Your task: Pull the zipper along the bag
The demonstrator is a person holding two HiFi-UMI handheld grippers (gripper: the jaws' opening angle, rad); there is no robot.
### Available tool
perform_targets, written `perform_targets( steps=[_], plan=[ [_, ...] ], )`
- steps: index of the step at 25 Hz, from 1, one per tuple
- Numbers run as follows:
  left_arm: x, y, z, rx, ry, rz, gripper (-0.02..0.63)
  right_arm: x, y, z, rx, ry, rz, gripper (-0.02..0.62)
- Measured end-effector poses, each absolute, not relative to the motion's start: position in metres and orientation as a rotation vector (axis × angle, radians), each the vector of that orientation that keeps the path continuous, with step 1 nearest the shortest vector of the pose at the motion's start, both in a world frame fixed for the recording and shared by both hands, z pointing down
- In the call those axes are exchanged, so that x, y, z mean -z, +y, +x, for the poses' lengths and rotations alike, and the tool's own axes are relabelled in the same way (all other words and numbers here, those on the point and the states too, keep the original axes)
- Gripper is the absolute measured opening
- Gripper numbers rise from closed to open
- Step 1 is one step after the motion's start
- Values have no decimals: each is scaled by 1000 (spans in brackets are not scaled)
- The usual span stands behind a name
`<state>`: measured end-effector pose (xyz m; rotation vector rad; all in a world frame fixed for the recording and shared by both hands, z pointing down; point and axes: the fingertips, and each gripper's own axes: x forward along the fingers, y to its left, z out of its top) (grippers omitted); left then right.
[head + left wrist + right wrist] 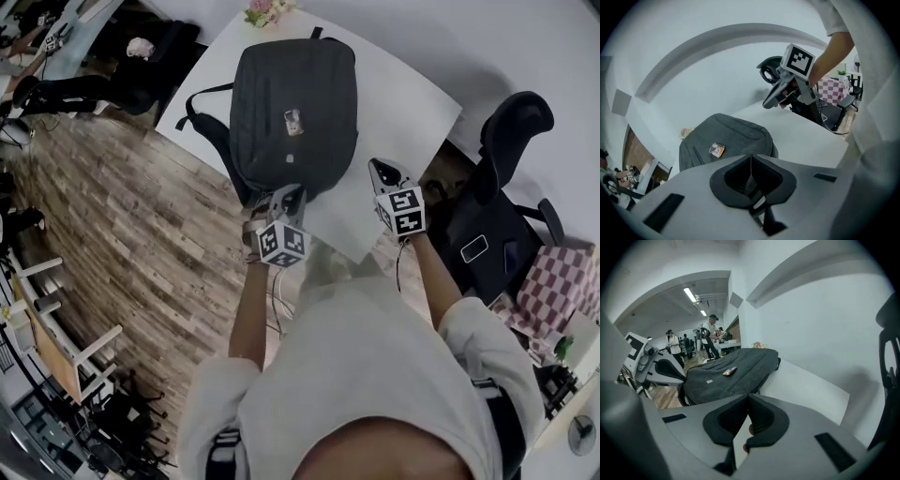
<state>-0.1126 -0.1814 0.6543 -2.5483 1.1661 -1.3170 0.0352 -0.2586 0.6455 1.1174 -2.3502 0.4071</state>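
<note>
Fingers shut and empty on both the left gripper (286, 200) and the right gripper (382, 171), held near the close end of the dark bag (295, 103) lying flat on the white worktop (398, 98); zipper pull not discernible, so best locate it first, then pinch squarely while the other gripper steadies the fabric.

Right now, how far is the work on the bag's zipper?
Done: nothing that shows; the black backpack lies flat on the white table. In hand: nothing; the left gripper and right gripper are shut and empty, by its near end. Left: grip the zipper pull, which I cannot make out, and draw it along.
</note>
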Motion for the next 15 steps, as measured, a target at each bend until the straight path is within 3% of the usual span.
perform_targets(
  steps=[4, 8, 15],
  plan=[
    [-665, -178, -118, 1366, 1081, -2534, 42, -670, -268, 30, -381, -2298, 1042, 16],
    [-671, -179, -123, 1413, 1001, -2500, 164, -694, -283, 22, -370, -2250, 952, 138],
    [-674, -186, -128, 1427, 951, -2516, 202, -726, -314, 13, -225, -2127, 855, 190]
  ],
)
